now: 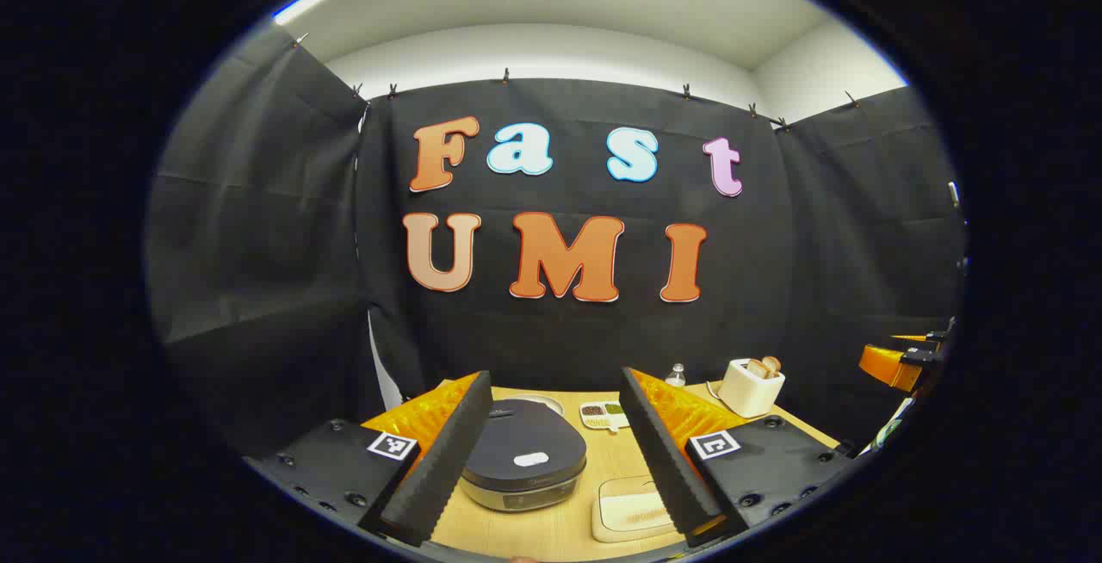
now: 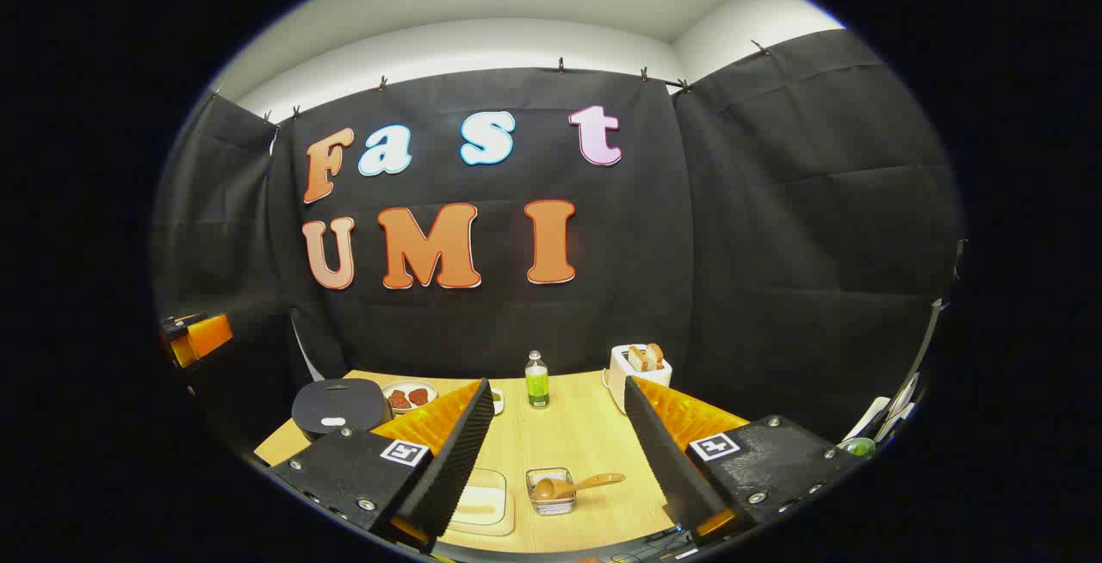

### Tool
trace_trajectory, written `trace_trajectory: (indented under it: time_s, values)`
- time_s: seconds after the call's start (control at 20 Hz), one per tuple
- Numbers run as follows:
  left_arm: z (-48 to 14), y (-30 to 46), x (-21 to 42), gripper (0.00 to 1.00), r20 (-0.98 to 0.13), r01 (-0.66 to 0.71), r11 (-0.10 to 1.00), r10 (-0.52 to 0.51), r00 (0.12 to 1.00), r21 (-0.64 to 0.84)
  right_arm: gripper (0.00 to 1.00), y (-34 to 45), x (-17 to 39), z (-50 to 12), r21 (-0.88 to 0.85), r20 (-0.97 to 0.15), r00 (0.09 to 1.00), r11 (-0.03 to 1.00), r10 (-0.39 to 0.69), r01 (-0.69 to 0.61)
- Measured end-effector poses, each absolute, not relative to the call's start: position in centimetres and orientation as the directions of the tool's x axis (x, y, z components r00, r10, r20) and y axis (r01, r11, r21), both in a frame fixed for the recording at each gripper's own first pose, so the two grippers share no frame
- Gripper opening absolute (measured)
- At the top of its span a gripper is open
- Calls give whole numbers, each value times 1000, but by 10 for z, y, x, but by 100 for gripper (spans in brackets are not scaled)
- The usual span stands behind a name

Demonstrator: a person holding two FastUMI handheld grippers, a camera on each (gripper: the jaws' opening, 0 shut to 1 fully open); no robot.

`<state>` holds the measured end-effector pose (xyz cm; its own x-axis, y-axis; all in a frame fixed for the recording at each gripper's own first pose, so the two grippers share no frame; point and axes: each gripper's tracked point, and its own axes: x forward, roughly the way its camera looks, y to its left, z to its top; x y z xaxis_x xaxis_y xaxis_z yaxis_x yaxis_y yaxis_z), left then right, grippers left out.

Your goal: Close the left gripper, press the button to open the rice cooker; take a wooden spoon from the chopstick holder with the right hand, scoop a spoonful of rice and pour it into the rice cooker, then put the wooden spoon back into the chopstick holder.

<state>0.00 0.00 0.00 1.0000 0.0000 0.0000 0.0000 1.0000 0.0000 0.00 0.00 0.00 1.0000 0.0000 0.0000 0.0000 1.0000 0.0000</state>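
1. Wooden table (image 1: 551,528): light top against the black cloth wall. The left gripper view takes in its left half, the right gripper view (image 2: 568,434) its middle and right half.
2. Rice cooker (image 1: 523,464): dark, lid down, with a pale oval patch on top. In the left gripper view it sits near, framed between that gripper's two fingers, not touched. In the right gripper view it sits at the far left of the table (image 2: 337,406), well apart from that gripper.
3. Left gripper (image 1: 549,451): jaws spread wide, nothing between them, held above the table in front of the cooker. An orange part of it shows at the left edge of the right gripper view.
4. Right gripper (image 2: 558,438): jaws spread wide, empty, held above the table. An orange part of it shows at the right edge of the left gripper view.
5. White toaster (image 1: 751,386): at the back right, bread slices standing in its slots; clearer in the right gripper view (image 2: 639,370).
6. Pale cutting board (image 1: 631,510): flat on the table just right of the cooker; in the right gripper view (image 2: 484,504) partly hidden by the left-hand finger.
7. Chopstick holder (image 2: 551,494): a small clear wire basket, seen in the right gripper view, near the table's front edge between the fingers.
8. Wooden spoon (image 2: 575,485): bowl inside the holder, handle leaning out over its rim to the right. Untouched.
9. Green bottle (image 2: 536,380): upright, mid-table at the back; in the left gripper view just its cap shows (image 1: 677,372).
10. Plate with red pieces (image 2: 408,396): just right of the cooker.
11. Small divided dish (image 1: 604,414): behind the cooker, with dark, green and pale fillings; which one is rice I cannot tell.
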Motion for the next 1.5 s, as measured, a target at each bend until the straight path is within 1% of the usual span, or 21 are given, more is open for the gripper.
trace_trajectory:
  time_s: [0.05, 0.2, 0.35, 0.45, 0.5, 0.55, 0.7, 0.85, 1.0, 1.15, 1.4, 1.5]
  values:
    - [2, 2, -1, 98, 2, -3, 1000, 3, 1000, 0, 95, -1, 0, 1, 1, 2, 1000, 1000, 4, -4]
    - [13, 9, -2, 100, 32, -36, 999, 36, 999, 9, 95, -6, 5, 4, 9, 8, 1000, 1000, 2, -2]
    - [20, 16, -3, 100, 56, -67, 997, 65, 996, 34, 95, -6, 4, 6, 6, 9, 1000, 1000, 13, -13]
    - [16, 19, -3, 99, 46, -75, 997, 74, 996, 30, 95, -8, 5, 6, -1, 8, 1000, 1000, 13, -13]
    - [13, 19, -3, 100, 35, -77, 997, 76, 996, 25, 95, -7, 6, 5, 4, 1, 1000, 1000, 18, -18]
    - [12, 18, -4, 100, 27, -76, 997, 75, 997, 20, 95, -2, 5, 6, 16, -1, 999, 999, 34, -34]
    - [18, 22, -4, 100, 39, -83, 996, 82, 996, 16, 95, 0, 6, 14, 5, 20, 999, 999, 49, -49]
    - [22, 24, -3, 100, 55, -97, 994, 94, 994, 44, 95, 3, 7, 11, -19, 18, 998, 998, 58, -58]
    - [20, 22, -2, 98, 53, -91, 995, 89, 995, 43, 95, 0, 10, 10, -22, 12, 998, 998, 54, -54]
    - [19, 22, 2, 98, 55, -97, 995, 96, 994, 34, 95, 0, 11, 11, -18, 18, 998, 998, 61, -61]
    - [18, 16, 7, 98, 41, -73, 996, 70, 997, 57, 95, 1, 16, 10, -29, 37, 996, 997, 77, -76]
    - [21, 16, 7, 82, 52, -87, 993, 83, 995, 77, 95, 0, 19, 8, -27, 34, 996, 997, 78, -77]
